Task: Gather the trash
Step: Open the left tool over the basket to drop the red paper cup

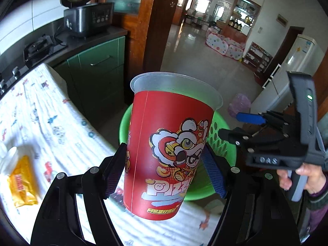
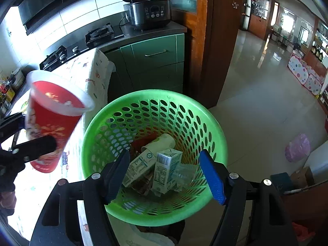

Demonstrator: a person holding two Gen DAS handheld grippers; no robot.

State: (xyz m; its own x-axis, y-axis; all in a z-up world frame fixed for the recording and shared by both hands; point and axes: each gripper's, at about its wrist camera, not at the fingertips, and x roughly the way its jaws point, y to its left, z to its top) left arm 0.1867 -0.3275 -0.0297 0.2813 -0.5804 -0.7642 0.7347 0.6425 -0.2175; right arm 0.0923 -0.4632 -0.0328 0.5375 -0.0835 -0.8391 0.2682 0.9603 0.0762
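My left gripper [image 1: 164,172] is shut on a tall red printed cup [image 1: 164,143] with a clear rim, held upright above the table edge, in front of the green basket [image 1: 220,141]. In the right wrist view the cup [image 2: 51,123] hangs left of the green perforated basket [image 2: 143,106], which holds milk cartons [image 2: 164,170] and other trash. My right gripper [image 2: 165,174] is open and empty above the basket's near rim; it also shows in the left wrist view [image 1: 229,126]. A yellow wrapper [image 1: 22,180] and white tissue [image 1: 8,157] lie on the table.
The table has a white patterned cloth [image 1: 51,123]. Green cabinets [image 2: 155,61] with a rice cooker [image 2: 147,10] and stove [image 2: 98,33] stand behind. A wooden door frame [image 2: 205,41] and tiled floor [image 2: 256,102] lie right. A pink bag [image 2: 297,147] sits on the floor.
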